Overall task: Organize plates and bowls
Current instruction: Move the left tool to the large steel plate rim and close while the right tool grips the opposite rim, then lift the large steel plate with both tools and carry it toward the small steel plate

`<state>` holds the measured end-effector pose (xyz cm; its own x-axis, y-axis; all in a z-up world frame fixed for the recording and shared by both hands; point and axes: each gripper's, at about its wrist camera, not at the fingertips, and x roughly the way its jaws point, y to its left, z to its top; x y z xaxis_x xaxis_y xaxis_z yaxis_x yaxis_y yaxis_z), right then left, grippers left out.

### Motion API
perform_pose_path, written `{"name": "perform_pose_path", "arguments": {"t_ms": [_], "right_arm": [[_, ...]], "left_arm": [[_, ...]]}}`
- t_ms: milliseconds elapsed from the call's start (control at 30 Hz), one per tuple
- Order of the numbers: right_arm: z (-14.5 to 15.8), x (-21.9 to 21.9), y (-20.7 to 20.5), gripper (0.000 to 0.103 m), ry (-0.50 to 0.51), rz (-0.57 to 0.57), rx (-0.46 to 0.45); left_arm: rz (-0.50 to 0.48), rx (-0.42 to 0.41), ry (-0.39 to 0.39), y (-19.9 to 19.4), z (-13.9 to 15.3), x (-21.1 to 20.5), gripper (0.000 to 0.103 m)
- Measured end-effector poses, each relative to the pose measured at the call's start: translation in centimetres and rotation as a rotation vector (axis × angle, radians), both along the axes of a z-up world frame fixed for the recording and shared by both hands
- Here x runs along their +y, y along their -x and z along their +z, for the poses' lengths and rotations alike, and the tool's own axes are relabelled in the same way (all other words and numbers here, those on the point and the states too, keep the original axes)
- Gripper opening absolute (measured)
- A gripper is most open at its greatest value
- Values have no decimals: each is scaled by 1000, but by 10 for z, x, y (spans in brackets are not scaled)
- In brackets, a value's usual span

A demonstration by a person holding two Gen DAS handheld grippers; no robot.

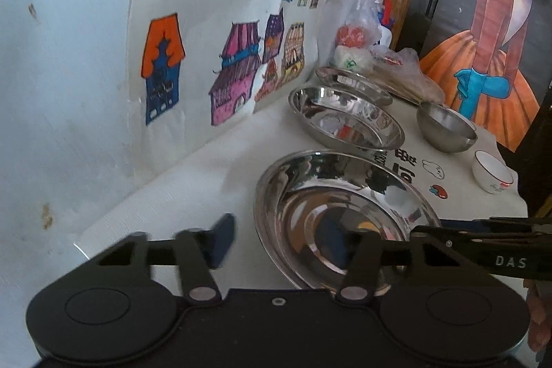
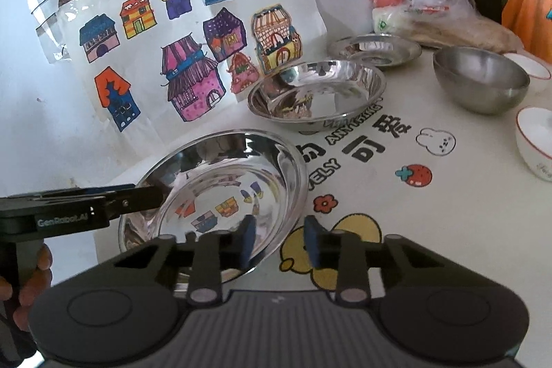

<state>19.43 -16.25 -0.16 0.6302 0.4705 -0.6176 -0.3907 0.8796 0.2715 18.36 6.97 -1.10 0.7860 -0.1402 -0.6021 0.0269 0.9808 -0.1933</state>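
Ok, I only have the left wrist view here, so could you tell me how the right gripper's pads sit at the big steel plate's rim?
Observer: The right gripper straddles the near rim of the big steel plate: one pad is inside and one outside over the tablecloth, with a gap showing, so it is not pinching yet.
Operator: Thank you. Is the white bowl I see the only one?
Observer: No, there are two: a white bowl at the right edge, and a second white bowl behind the steel bowl.
Operator: Where does my left gripper meet the plate, seen from there?
Observer: The left gripper reaches the opposite rim, on the side toward the house drawings.
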Motion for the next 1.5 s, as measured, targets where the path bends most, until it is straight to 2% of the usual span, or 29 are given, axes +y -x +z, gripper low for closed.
{"name": "perform_pose_path", "arguments": {"t_ms": [33, 100, 133, 167, 433, 667, 833, 1000, 1167, 1233, 1500], "right_arm": [[-1, 0, 0, 27, -8, 2, 7], [-1, -1, 1, 25, -24, -5, 14], [-1, -1, 1, 24, -23, -10, 13], [-1, -2, 1, 23, -29, -13, 17], [3, -6, 6, 22, -57, -60, 29], [30, -23, -3, 22, -71, -113, -43], [49, -36, -30, 22, -65, -144, -77], [57, -44, -72, 21, -67, -167, -71], [56, -38, -113, 21, -4, -185, -77], [53, -34, -130, 21, 19, -184, -69], [33, -22, -168, 21, 79, -167, -34]], "left_arm": [[2, 8, 10, 0, -1, 1, 36], [12, 19, 17, -1, -2, 1, 28], [25, 22, 6, 0, -3, 0, 18], [39, 26, -12, 0, -3, 0, 14], [53, 22, -12, 2, 6, -4, 12], [18, -36, -63, -13, 33, -25, 12], [0, -89, -64, -41, 53, -38, 12], [-2, -116, -66, -75, 68, -47, 12], [8, -128, -119, -109, 71, -60, 13], [17, -122, -144, -124, 69, -65, 13], [44, -56, -145, -166, 54, -65, 14]]}}
